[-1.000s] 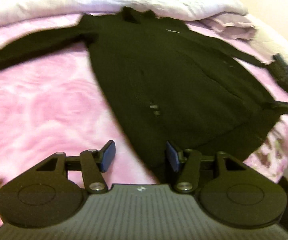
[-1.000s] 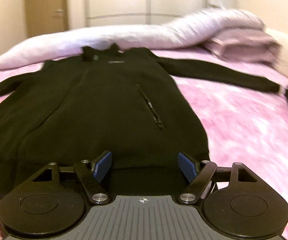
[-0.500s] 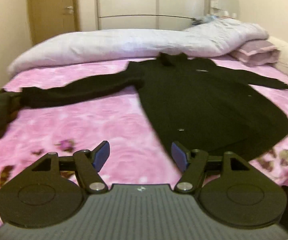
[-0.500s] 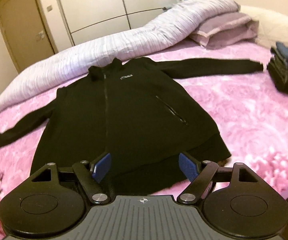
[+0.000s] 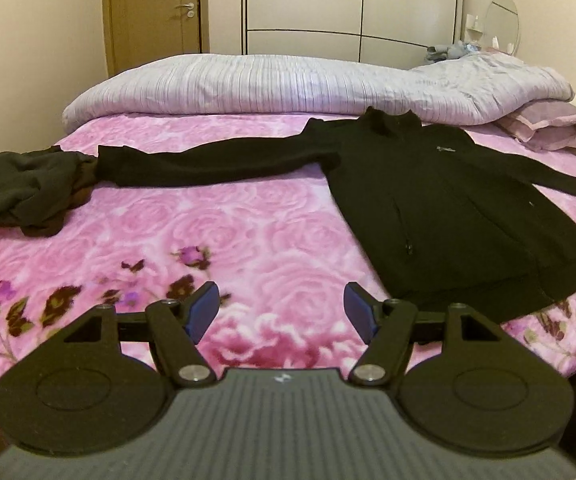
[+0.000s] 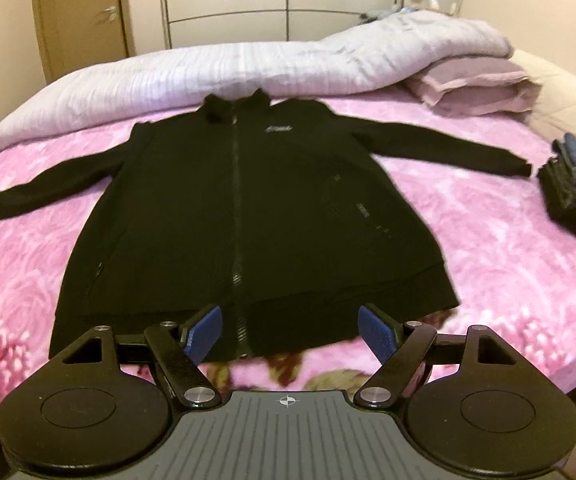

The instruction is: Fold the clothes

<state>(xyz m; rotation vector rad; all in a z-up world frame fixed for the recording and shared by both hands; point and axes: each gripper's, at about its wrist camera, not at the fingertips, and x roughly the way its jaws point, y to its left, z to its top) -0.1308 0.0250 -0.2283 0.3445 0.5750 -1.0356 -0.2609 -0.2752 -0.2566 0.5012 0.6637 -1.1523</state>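
Both grippers, left gripper (image 5: 281,312) and right gripper (image 6: 288,330), hang open and empty; black zip jacket (image 6: 239,208) lies flat ahead on the bed (image 5: 247,248). Best pinch a cuff cleanly, folding the sleeve across.

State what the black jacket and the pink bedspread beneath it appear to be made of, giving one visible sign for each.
Black jacket: probably fleece or thick knit, matte, with ribbed hem.
Pink bedspread: seemingly soft plush fabric, its rose print slightly fuzzy.
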